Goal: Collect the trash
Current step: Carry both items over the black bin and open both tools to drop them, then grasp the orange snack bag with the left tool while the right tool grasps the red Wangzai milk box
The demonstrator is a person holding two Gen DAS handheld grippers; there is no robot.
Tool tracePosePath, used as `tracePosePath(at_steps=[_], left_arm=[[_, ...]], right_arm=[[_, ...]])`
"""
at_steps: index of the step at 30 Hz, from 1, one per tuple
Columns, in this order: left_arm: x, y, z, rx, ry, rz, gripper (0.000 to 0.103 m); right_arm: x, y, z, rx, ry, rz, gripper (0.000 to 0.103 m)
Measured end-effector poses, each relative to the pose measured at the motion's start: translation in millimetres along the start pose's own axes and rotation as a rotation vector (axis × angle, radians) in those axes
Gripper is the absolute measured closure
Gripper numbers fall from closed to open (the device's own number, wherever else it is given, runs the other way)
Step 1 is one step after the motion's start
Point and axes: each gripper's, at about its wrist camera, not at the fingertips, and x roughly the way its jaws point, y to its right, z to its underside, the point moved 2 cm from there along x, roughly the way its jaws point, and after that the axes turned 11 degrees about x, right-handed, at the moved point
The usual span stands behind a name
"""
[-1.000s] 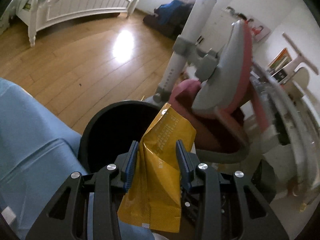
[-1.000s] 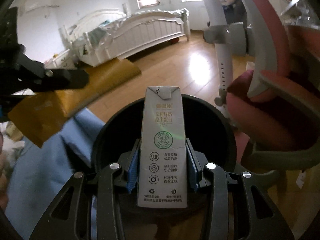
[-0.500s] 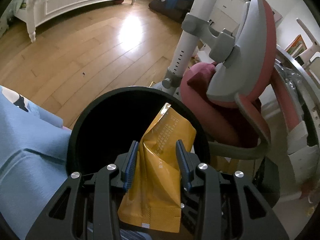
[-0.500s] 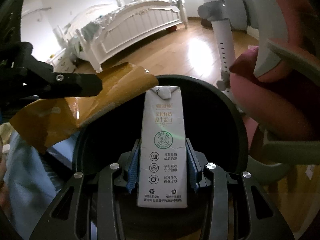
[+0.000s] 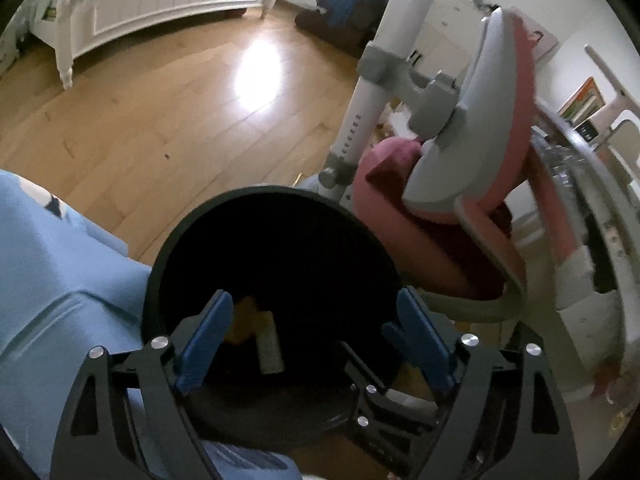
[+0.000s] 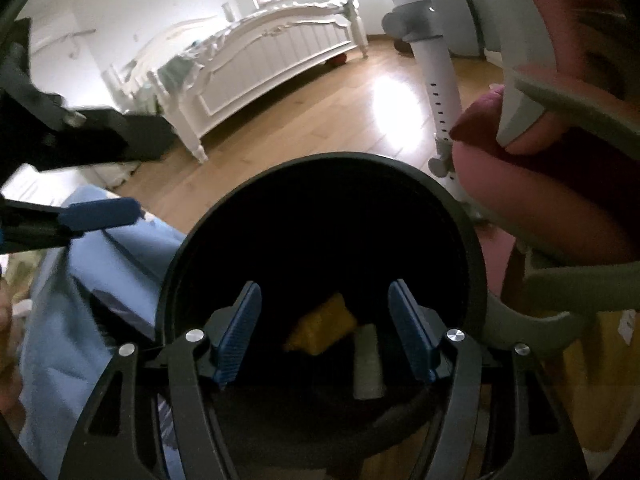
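A round black trash bin (image 5: pixel 168 264) (image 6: pixel 324 162) stands on the wooden floor, directly below both grippers. Deep inside it lie the yellow snack wrapper (image 5: pixel 242 322) (image 6: pixel 322 326) and the pale milk carton (image 5: pixel 269 344) (image 6: pixel 367 362). My left gripper (image 5: pixel 314 334) hangs over the bin's near rim, jaws opening wide, nothing between its blue pads. My right gripper (image 6: pixel 325 330) is also above the bin mouth, jaws opening, with nothing between them. One blue fingertip (image 6: pixel 100 214) of the left gripper shows at the left edge of the right wrist view.
A pink and grey chair (image 5: pixel 472 168) (image 6: pixel 560 128) crowds the bin's right side, with a white adjustable post (image 5: pixel 372 92) behind. Light blue fabric (image 5: pixel 52 280) lies left of the bin. A white bed (image 6: pixel 260 60) stands across the wooden floor (image 5: pixel 160 112).
Both grippers opened over the bin. The yellow wrapper left the left jaws and the milk carton left the right jaws; both now lie at the bin's bottom.
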Motion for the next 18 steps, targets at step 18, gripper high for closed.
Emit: tracePosePath(at_steps=[18], left_arm=[[-262.3,-90.2,134.7,-0.04,0.356,-0.306,0.017]], right_arm=[[-104.1,-240.4,41.4,-0.414,0.015,-0.346,0.033]])
